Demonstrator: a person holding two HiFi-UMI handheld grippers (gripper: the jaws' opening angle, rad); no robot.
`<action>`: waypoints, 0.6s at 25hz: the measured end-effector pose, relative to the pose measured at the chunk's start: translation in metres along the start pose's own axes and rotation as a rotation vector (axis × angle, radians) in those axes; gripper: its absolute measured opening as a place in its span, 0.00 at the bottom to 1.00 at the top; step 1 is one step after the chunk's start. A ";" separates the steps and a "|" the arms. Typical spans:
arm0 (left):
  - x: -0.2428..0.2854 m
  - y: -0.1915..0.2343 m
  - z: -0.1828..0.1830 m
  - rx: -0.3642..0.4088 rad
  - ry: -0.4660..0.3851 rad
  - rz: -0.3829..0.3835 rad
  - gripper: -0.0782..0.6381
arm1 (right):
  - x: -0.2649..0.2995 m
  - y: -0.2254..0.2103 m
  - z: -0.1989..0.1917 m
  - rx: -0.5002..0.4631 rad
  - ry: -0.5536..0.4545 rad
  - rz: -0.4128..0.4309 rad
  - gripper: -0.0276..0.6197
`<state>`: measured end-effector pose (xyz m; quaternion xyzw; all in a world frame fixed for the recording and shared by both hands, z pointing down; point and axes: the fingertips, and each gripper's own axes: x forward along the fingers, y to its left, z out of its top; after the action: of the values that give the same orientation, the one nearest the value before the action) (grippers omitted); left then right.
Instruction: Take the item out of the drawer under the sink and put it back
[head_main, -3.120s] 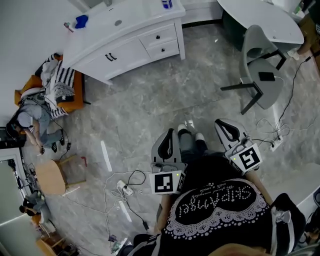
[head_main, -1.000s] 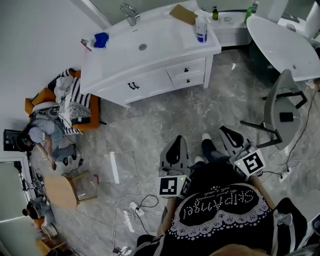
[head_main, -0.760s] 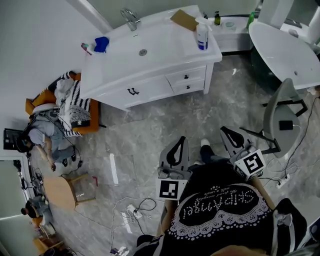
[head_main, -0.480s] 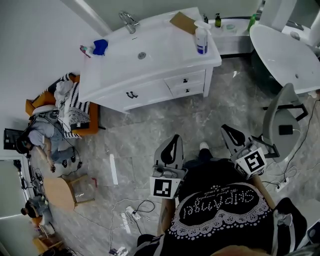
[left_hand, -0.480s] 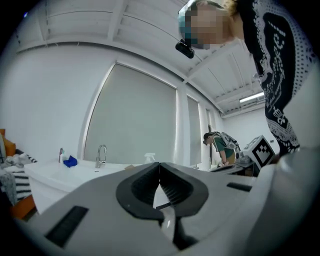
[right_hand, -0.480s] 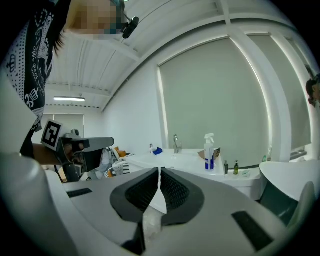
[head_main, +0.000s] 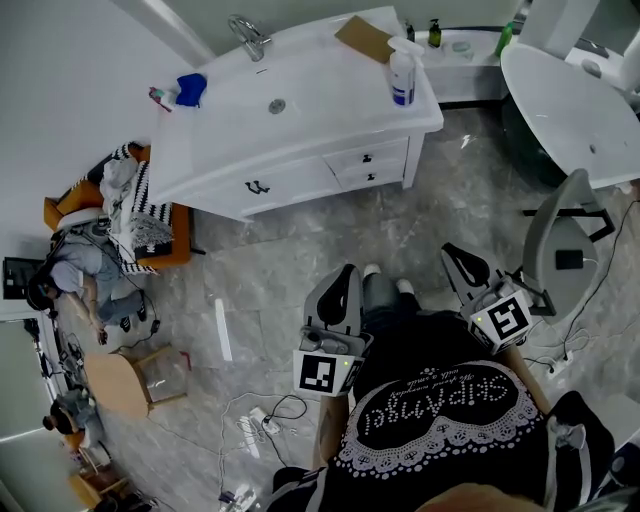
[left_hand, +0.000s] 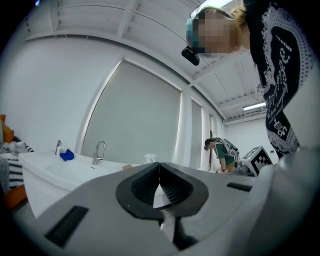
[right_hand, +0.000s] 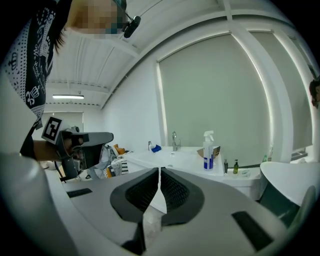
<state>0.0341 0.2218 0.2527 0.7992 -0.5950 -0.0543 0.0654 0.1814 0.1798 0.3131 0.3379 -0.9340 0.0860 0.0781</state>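
The white sink vanity (head_main: 300, 110) stands at the top of the head view, several steps ahead across the floor. Its two small drawers (head_main: 365, 160) and the cabinet doors (head_main: 257, 187) under the basin are all shut, so whatever is inside is hidden. My left gripper (head_main: 346, 272) is held in front of the body, shut and empty; its jaw tips meet (left_hand: 159, 164). My right gripper (head_main: 451, 251) is beside it, also shut on nothing, tips together (right_hand: 160, 170). Both point toward the vanity (right_hand: 175, 160).
On the vanity top are a faucet (head_main: 247, 35), a spray bottle (head_main: 402, 75), a cardboard piece (head_main: 362, 38) and a blue object (head_main: 190, 87). A grey chair (head_main: 560, 240) and a white round table (head_main: 570, 90) stand right. Cables (head_main: 265, 415) lie on the floor; a person (head_main: 80, 275) crouches left.
I have stepped toward the vanity, and more of its top shows than three seconds ago. The left gripper has shifted slightly left. Both grippers remain shut.
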 end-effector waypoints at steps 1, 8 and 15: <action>0.004 0.002 0.001 -0.001 0.001 -0.008 0.12 | 0.003 -0.001 0.001 -0.002 0.000 -0.003 0.08; 0.032 0.025 0.009 0.017 0.018 -0.076 0.12 | 0.033 -0.010 0.011 0.015 0.015 -0.049 0.08; 0.049 0.062 0.020 0.033 0.035 -0.119 0.12 | 0.075 -0.003 0.030 0.031 0.004 -0.064 0.08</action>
<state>-0.0135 0.1566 0.2428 0.8349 -0.5460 -0.0344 0.0593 0.1242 0.1248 0.2990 0.3686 -0.9211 0.0987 0.0773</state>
